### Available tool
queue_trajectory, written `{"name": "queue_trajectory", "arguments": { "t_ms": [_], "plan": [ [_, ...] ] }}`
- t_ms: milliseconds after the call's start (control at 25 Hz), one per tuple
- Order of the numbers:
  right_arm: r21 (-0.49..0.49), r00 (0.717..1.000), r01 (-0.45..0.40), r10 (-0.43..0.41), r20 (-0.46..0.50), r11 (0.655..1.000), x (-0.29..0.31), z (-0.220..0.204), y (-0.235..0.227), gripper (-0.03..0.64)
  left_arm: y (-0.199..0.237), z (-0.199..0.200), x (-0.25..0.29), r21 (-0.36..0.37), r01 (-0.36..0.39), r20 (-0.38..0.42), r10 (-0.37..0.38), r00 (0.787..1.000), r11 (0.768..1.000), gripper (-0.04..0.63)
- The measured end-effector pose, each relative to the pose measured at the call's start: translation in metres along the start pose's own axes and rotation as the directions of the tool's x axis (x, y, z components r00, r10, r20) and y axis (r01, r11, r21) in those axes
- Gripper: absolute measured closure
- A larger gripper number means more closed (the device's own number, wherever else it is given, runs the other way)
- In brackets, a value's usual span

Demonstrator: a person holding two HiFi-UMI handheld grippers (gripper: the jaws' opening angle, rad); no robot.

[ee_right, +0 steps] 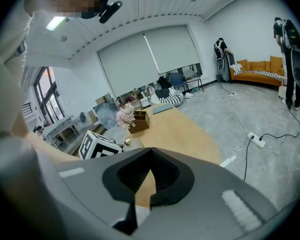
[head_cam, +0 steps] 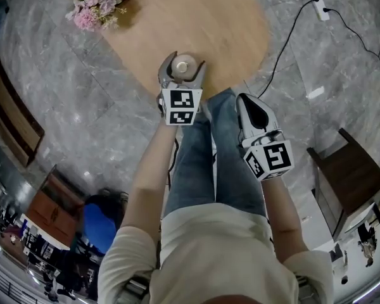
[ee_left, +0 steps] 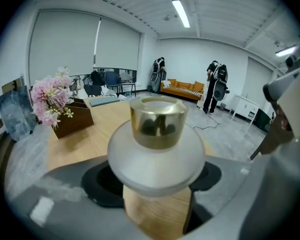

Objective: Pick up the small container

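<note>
- A wooden table (head_cam: 202, 24) is filling the upper part of the head view, with a box of pink flowers (head_cam: 94, 6) sitting at its far left, well apart from the work.
- The person's legs (head_cam: 206, 157) are showing below the table's near edge.
- The left gripper (head_cam: 184, 68) is reaching over that near edge, its jaws curving round either side of the small container (head_cam: 185, 63).
- The right gripper (head_cam: 246, 101) is hanging off the table, above the legs, with its jaws pressed together on nothing. In its own view the dark pads are meeting along a thin seam.
- The small container (ee_left: 157, 154) is standing upright near the table's front edge, frosted round body below and gold cap (ee_left: 157, 121) on top, so its long axis is running vertically, square across the jaws' line.
- Deciding relation: the container is lying straight ahead of the left gripper and deep between its jaws, centred, with a dark pad appearing to press on each flank of the frosted body. The left is far the nearer of the two.
- Judgement: the grasp is looking made, so the next move is probably a straight lift. Whether the base is sitting on the wood or hanging clear of it I cannot tell.
</note>
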State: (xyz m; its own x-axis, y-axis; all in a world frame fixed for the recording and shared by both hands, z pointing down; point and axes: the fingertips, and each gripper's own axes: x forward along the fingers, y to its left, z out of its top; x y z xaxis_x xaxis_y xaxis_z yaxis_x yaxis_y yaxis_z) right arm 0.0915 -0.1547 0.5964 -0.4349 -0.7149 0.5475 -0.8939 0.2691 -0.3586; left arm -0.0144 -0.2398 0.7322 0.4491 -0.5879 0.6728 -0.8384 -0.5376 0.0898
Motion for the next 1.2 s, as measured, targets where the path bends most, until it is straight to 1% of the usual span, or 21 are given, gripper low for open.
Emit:
{"name": "queue_trajectory", "arguments": {
  "t_ms": [240, 480, 680, 840, 1000, 1120, 1200],
  "plan": [
    [-0.032, 0.998, 0.016, -0.014, 0.065, 0.999, -0.029, 0.026, 0.023, 0.618, -0.021, 0.013, -0.059, -0.034, 0.027, 0.016, -0.027, 1.0, 0.999, 0.252],
    [-0.066, 0.995, 0.04, -0.034, 0.09, 0.997, -0.067, 0.037, 0.049, 0.618, -0.037, 0.024, -0.122, -0.034, 0.043, 0.021, -0.042, 0.999, 0.999, 0.252],
    [-0.097, 0.991, 0.059, -0.047, 0.124, 0.994, -0.092, 0.055, 0.07, 0.618, -0.042, 0.039, -0.172, -0.033, 0.056, 0.037, -0.055, 0.998, 0.998, 0.252],
    [-0.114, 0.987, 0.059, -0.04, 0.157, 0.992, -0.11, 0.07, 0.093, 0.618, -0.045, 0.047, -0.21, -0.021, 0.056, 0.043, -0.055, 0.998, 0.998, 0.252],
    [-0.118, 0.981, 0.062, -0.039, 0.191, 0.991, -0.126, 0.078, 0.109, 0.618, -0.053, 0.066, -0.24, -0.049, 0.076, 0.082, -0.072, 0.994, 0.996, 0.252],
    [-0.128, 0.98, 0.056, -0.03, 0.196, 0.99, -0.14, 0.08, 0.121, 0.618, -0.062, 0.07, -0.263, -0.065, 0.091, 0.084, -0.086, 0.993, 0.994, 0.252],
    [-0.125, 0.98, 0.044, -0.018, 0.199, 0.991, -0.146, 0.084, 0.127, 0.618, -0.065, 0.073, -0.277, -0.062, 0.096, 0.089, -0.09, 0.992, 0.994, 0.252]
  ]
}}
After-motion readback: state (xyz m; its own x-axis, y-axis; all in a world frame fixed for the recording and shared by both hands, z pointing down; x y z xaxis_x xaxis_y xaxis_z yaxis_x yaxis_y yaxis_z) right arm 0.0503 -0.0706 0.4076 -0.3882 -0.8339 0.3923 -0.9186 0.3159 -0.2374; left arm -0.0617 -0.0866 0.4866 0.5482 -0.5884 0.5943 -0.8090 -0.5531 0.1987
